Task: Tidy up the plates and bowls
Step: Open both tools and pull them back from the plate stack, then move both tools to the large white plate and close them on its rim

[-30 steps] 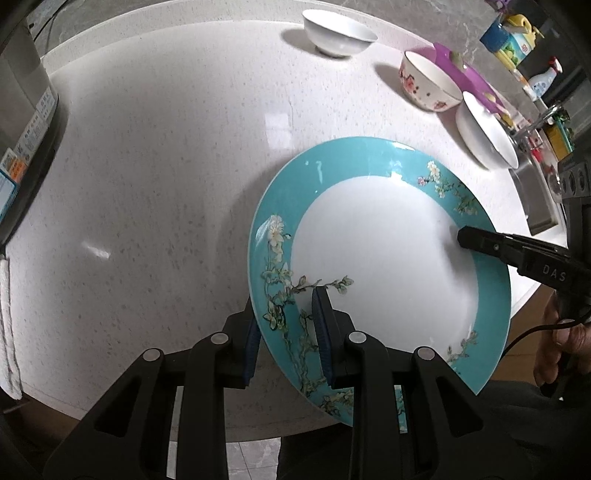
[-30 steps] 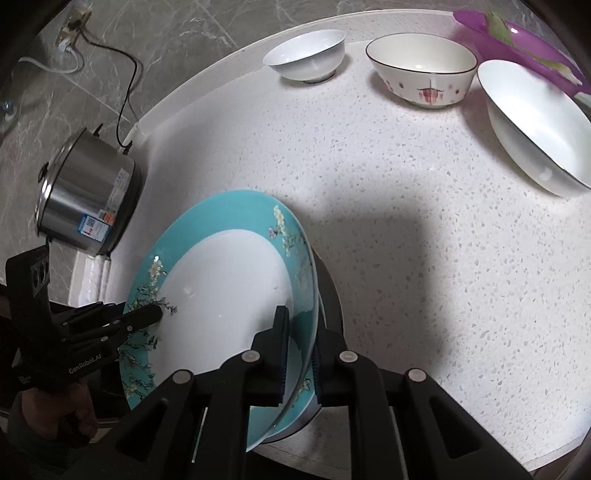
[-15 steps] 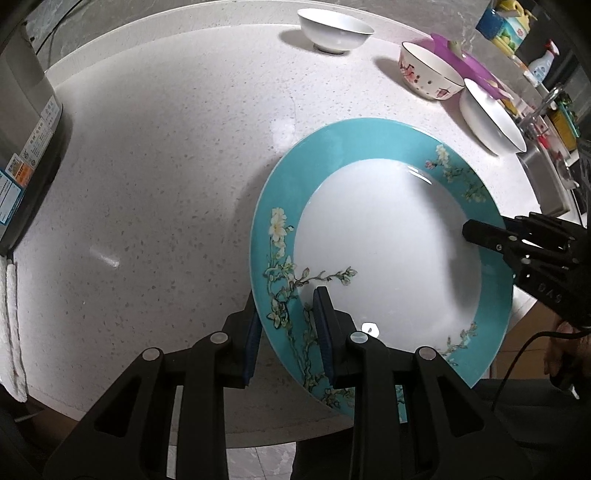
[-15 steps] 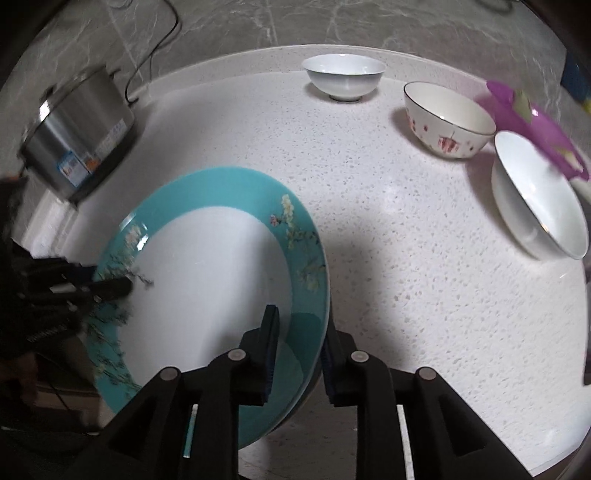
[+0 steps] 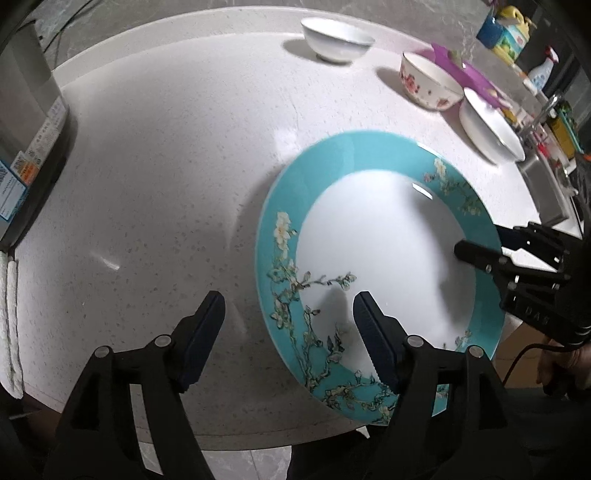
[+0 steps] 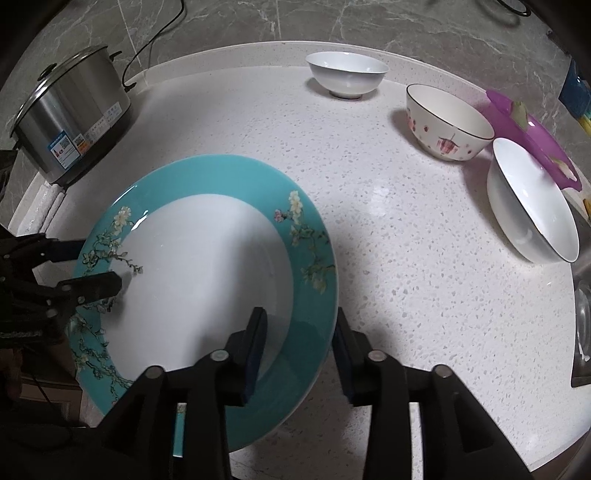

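A large teal-rimmed plate with blossom branches (image 5: 380, 258) (image 6: 199, 280) lies on the white counter near its front edge. My left gripper (image 5: 288, 314) is open, its fingers astride the plate's left rim. My right gripper (image 6: 299, 332) is open, its fingers astride the plate's right rim. Each gripper shows in the other's view, the right one (image 5: 480, 254) and the left one (image 6: 88, 269). At the back stand a white bowl (image 6: 347, 77), a flowered bowl (image 6: 447, 122) and a wide white bowl (image 6: 532, 199).
A steel cooker (image 6: 70, 118) stands at the back left with a folded white cloth (image 6: 40, 206) beside it. A purple plate (image 6: 532, 136) lies behind the bowls. A sink (image 5: 546, 184) and bottles (image 5: 506, 33) are at the right.
Both grippers have opened and let go of the teal plate. The plate has come down from tilted to lying on the counter.
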### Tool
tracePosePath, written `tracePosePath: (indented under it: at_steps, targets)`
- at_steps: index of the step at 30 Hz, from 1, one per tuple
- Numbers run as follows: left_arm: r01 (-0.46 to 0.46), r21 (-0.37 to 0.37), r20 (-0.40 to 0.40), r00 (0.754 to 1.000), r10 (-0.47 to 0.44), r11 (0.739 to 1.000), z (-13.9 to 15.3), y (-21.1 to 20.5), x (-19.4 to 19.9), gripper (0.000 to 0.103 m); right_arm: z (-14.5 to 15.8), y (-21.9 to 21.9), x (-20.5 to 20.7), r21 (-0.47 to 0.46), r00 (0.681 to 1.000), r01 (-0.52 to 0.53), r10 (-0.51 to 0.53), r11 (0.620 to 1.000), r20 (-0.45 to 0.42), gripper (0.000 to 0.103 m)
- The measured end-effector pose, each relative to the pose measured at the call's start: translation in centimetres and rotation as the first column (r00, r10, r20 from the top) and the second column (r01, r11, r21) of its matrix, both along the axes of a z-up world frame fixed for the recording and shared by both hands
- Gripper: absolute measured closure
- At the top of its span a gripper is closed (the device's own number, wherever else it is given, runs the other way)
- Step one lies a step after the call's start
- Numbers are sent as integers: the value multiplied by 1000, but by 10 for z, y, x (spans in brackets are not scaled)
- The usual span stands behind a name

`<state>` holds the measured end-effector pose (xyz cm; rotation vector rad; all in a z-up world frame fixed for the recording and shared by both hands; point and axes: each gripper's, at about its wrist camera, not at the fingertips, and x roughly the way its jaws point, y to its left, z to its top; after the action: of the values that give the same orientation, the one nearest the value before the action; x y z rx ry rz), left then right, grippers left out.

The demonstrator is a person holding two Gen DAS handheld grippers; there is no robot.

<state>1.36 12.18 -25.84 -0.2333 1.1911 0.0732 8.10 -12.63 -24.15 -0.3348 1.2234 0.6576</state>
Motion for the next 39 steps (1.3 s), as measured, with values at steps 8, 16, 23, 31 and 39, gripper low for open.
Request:
tracePosePath:
  at_steps: [8,16,23,31,39]
  targets:
    - [-94,-100,77,992,102,991,46,27,14,28,32,-46,23,158,988,149,-143,976,-51,30]
    - [54,-211,227,974,-5,976,114,-39,72,17,59,-167,96,321,871,491,-460,810,-171,28]
    - [70,-216,182,983,-30,974,102,-146,149,17,56,-259,168,350,826,561,-532,750,-186,25]
    - [-29,-209,124,991,56,978,53,-231,236,17,4,-282,248,302,854,499,-401,812,-331,24]
    - [-98,-204,37,993,108,974,5,-241,292,17,-33,-263,280,307,879,385,-244,871,-411,18]
